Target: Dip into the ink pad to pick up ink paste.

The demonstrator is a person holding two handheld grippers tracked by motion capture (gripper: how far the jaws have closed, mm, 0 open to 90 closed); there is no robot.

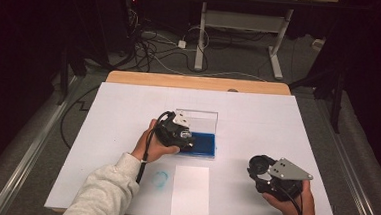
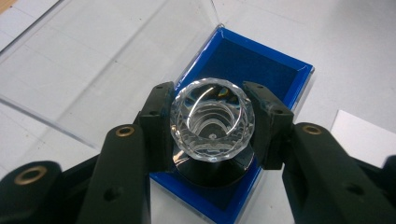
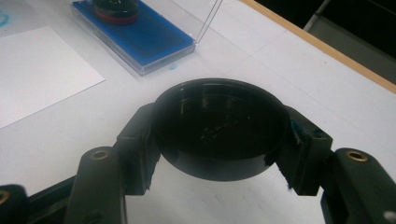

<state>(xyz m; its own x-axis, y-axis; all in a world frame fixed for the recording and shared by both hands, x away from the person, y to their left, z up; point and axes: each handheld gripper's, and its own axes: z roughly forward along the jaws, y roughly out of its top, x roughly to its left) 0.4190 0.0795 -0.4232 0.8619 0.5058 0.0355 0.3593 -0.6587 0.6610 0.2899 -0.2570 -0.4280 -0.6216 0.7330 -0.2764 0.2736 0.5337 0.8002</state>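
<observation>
Your left gripper point(image 2: 212, 122) pinches the faceted crystal stamp handle point(image 2: 212, 119) over the blue ink pad point(image 2: 261, 65) mid-table — hard, slippery, chip-prone, so keep hold of its sides. Your right gripper point(image 3: 219, 135) clamps the light, rigid black cap point(image 3: 219, 128) near the table's right front corner.

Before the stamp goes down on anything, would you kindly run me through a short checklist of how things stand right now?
1. Left gripper grips the stamp by its faceted clear handle, a jaw on each side: ok.
2. Stamp is over the blue ink pad: ok; whether its black base touches the pad: cannot tell.
3. Clear lid of the ink pad is swung open, out of the way: ok.
4. Right gripper holds the black round cap, off to the side, away from the pad: ok.
5. White paper sheet lies flat and uncovered in front of the pad: ok.
6. Blue smudge on the table beside the sheet: not ok.
</observation>
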